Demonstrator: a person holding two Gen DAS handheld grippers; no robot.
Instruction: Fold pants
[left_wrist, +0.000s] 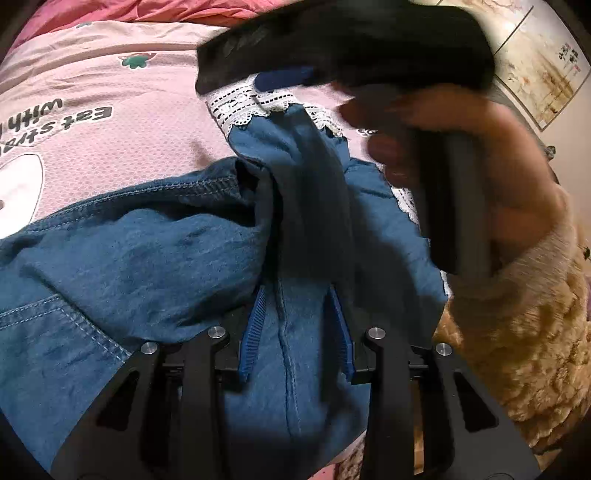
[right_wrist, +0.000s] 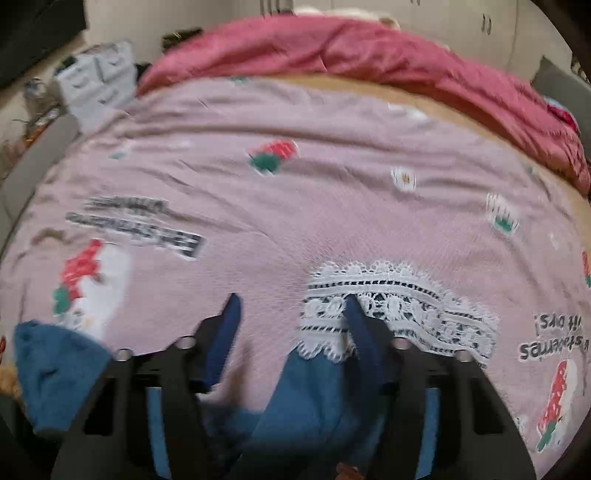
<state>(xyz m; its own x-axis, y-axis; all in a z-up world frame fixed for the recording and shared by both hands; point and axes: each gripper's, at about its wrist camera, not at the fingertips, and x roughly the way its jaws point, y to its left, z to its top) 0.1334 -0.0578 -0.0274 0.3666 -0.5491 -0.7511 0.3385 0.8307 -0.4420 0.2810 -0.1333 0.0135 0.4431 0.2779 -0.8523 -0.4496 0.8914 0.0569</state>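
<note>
Blue denim pants (left_wrist: 155, 251) with a white lace hem (left_wrist: 243, 107) lie bunched on the pink printed bedsheet (left_wrist: 122, 122). My left gripper (left_wrist: 297, 290) is low over them. A raised fold of denim fills the gap between its blue fingers (left_wrist: 253, 332) and hides their tips. In the left wrist view a hand (left_wrist: 461, 166) holds the blurred black right gripper above the hem, with one blue finger (left_wrist: 284, 77) showing. The right gripper (right_wrist: 291, 296) stands open over the sheet. Its right finger (right_wrist: 356, 325) overlaps the lace hem (right_wrist: 406, 295), with denim (right_wrist: 306, 398) below the jaws.
A red quilt (right_wrist: 369, 55) is heaped along the bed's far side. White drawers (right_wrist: 99, 81) stand past the far left corner. A fuzzy tan sleeve (left_wrist: 535, 332) fills the right of the left wrist view, with a wall picture (left_wrist: 546, 66) behind.
</note>
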